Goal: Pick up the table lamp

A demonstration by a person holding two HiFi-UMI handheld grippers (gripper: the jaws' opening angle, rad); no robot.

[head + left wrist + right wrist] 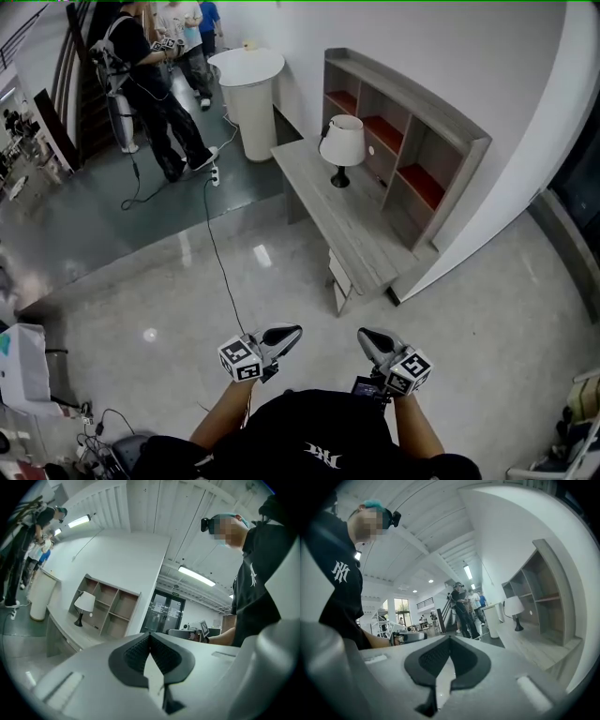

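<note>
standing on grey wood-grain desk (361, 239), white-shaded table lamp (341, 148); left claw (294, 331), right claw (364, 335) pinched together, empty.

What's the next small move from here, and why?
Probably step forward toward the desk. The table lamp stands upright on it, well beyond reach, and the left claw and right claw are both shut and empty, so opening one can wait.

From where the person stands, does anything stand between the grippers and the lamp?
Nothing visible does. Only bare floor separates the left gripper and right gripper from the desk, and the lamp stands alone on it near its far end. A cable lies on the floor off to the left.
</note>
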